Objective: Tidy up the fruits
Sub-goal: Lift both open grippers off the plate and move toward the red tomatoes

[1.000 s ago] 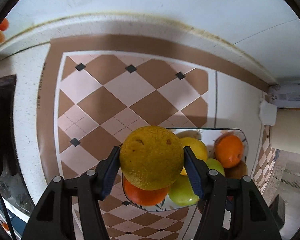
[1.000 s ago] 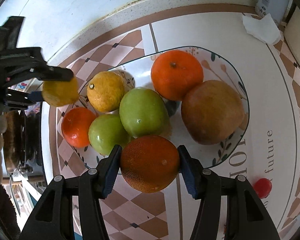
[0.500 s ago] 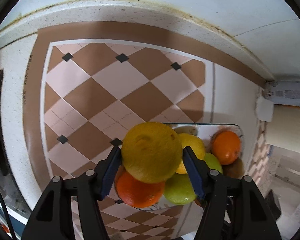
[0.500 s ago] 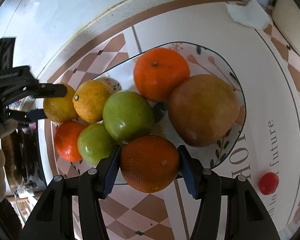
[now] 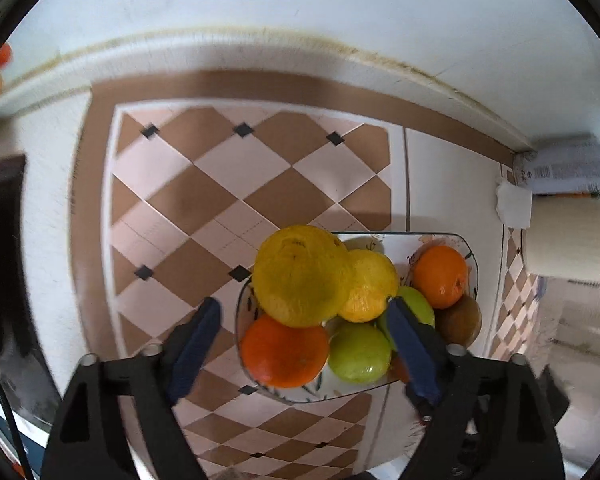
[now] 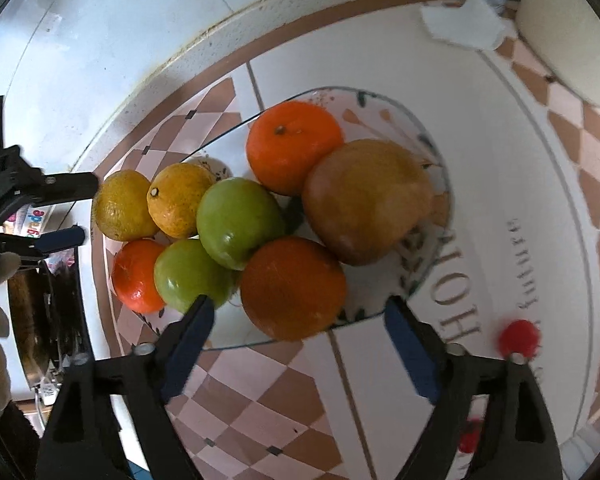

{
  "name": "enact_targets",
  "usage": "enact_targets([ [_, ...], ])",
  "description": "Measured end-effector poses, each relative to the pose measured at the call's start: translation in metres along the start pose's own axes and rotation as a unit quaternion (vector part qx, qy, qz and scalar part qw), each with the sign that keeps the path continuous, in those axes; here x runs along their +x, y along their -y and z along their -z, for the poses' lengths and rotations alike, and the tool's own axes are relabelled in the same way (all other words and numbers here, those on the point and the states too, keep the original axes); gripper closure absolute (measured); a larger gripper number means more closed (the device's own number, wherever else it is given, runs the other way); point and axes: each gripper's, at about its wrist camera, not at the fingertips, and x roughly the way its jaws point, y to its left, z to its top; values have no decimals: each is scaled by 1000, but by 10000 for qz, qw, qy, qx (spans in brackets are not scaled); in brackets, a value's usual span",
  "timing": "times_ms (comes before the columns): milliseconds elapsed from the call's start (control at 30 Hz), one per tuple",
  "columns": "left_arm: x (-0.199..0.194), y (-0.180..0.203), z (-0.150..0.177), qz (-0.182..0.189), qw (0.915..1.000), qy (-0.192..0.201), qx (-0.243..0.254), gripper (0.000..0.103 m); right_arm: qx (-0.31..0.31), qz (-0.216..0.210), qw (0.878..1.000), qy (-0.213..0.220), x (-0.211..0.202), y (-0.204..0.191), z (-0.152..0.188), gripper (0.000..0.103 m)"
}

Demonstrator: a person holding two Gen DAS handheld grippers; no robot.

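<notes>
A glass plate [image 6: 384, 118] on the checked mat holds several fruits. In the left wrist view, my left gripper [image 5: 302, 304] hangs over the plate's [image 5: 384, 240] left end. Its jaws are opening, and the yellow citrus [image 5: 300, 276] lies free between them, beside another yellow one [image 5: 370, 284] and above an orange [image 5: 284, 350]. My right gripper [image 6: 298, 304] is over the near rim with its jaws opening too. The dark orange [image 6: 294, 288] rests on the plate, clear of both pads. The right wrist view also shows the left gripper [image 6: 72, 210] beside the yellow citrus [image 6: 124, 206].
Two green apples [image 6: 238, 220], an orange [image 6: 294, 146] and a brown fruit [image 6: 366, 200] fill the plate. A small red fruit [image 6: 518, 338] lies on the mat at right. A paper roll [image 5: 566, 240], a tissue [image 6: 464, 24] and a can [image 5: 568, 170] stand by the wall.
Both grippers went from shut on fruit to open. The yellow citrus and the dark orange now rest on the plate. The left gripper has risen slightly.
</notes>
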Motion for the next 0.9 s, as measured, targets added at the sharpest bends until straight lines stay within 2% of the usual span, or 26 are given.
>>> enact_targets([
  [267, -34, 6, 62, -672, 9935, 844, 370, 17, -447, 704, 9958, 380, -46, 3, 17, 12],
  [400, -44, 6, 99, -1101, 9838, 1306, 540, 17, -734, 865, 9916, 623, -69, 1, 28, 11],
  [567, -58, 8, 139, -1145, 9785, 1628, 545, 17, -1019, 933, 9869, 831, -96, -4, 44, 12],
  [900, -92, 29, 209, -1178, 9646, 2308, 495, 17, -1364, 754, 9797, 1263, -153, -18, 80, 12],
])
